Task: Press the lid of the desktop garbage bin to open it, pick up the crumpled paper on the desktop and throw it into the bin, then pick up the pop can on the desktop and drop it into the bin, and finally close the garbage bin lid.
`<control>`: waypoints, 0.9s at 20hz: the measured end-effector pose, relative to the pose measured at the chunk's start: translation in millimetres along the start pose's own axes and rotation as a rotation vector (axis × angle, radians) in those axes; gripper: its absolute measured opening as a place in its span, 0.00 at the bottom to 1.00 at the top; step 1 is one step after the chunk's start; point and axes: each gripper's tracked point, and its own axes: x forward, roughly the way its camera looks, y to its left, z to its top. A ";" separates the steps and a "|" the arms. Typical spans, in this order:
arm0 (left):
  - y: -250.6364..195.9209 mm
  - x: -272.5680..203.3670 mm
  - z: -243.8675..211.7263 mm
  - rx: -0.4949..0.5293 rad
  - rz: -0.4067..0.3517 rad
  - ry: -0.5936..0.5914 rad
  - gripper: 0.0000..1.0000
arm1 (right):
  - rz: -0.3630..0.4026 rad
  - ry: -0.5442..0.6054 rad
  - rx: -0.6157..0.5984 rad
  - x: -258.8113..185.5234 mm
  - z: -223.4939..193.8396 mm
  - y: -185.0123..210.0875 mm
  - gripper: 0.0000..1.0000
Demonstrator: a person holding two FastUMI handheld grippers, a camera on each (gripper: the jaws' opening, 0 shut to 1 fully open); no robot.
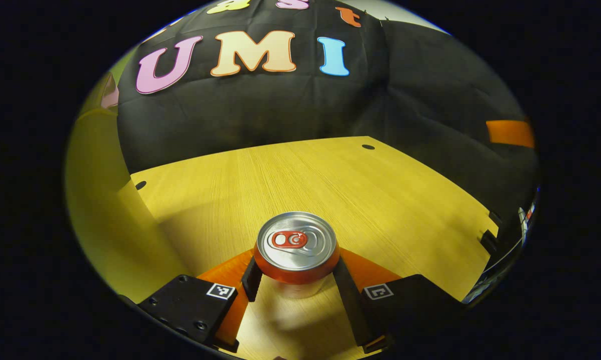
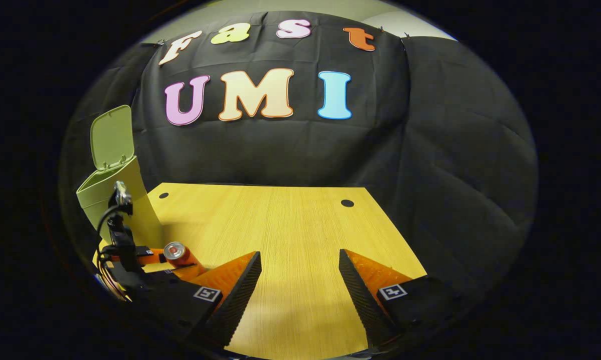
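One pop can (image 1: 296,247) stands upright on the wooden table (image 1: 330,180). It has a shiny silver top with a red pull tab, and its side is red-orange. In the left gripper view it sits low in the middle, at about 6 o'clock, right between the two fingers of the left gripper (image 1: 296,272). Both fingers press on its sides, one at 8 o'clock of the can and one at 4 o'clock, so the gripper is clamped on the can. I cannot tell if the can is lifted off the table. In the right gripper view the same can (image 2: 175,251) shows small at about 8 o'clock, with the left gripper (image 2: 153,257) around it. Just behind it, at about 9 o'clock, stands one pale green bin (image 2: 105,192). Its lid (image 2: 112,136) is flipped up, so the bin is open. The right gripper (image 2: 299,280) hangs over bare table with its two fingers spread wide apart and nothing between them. The table has two small dark holes near its far edge.
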 end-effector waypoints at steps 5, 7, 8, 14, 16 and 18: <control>6.0 -51.2 66.3 -0.040 0.031 -0.090 0.78 | 0.032 -0.004 0.001 -2.4 -5.7 1.4 0.99; 7.8 -74.1 95.8 -0.049 0.039 -0.117 0.78 | 0.068 -0.016 0.018 -4.4 -3.1 7.6 0.99; 10.9 -86.0 113.1 -0.053 0.050 -0.140 0.78 | 0.085 -0.021 0.025 -5.4 -1.5 10.7 0.99; 63.1 -155.9 208.0 -0.103 0.166 -0.282 0.77 | 0.138 -0.062 -0.013 -12.3 6.1 19.7 0.99; 104.3 -179.2 232.7 -0.115 0.266 -0.342 0.77 | 0.162 -0.073 0.005 -17.3 9.0 22.8 0.99; 148.7 -199.4 242.7 -0.112 0.373 -0.377 0.79 | 0.169 -0.081 0.026 -20.5 8.2 19.8 0.99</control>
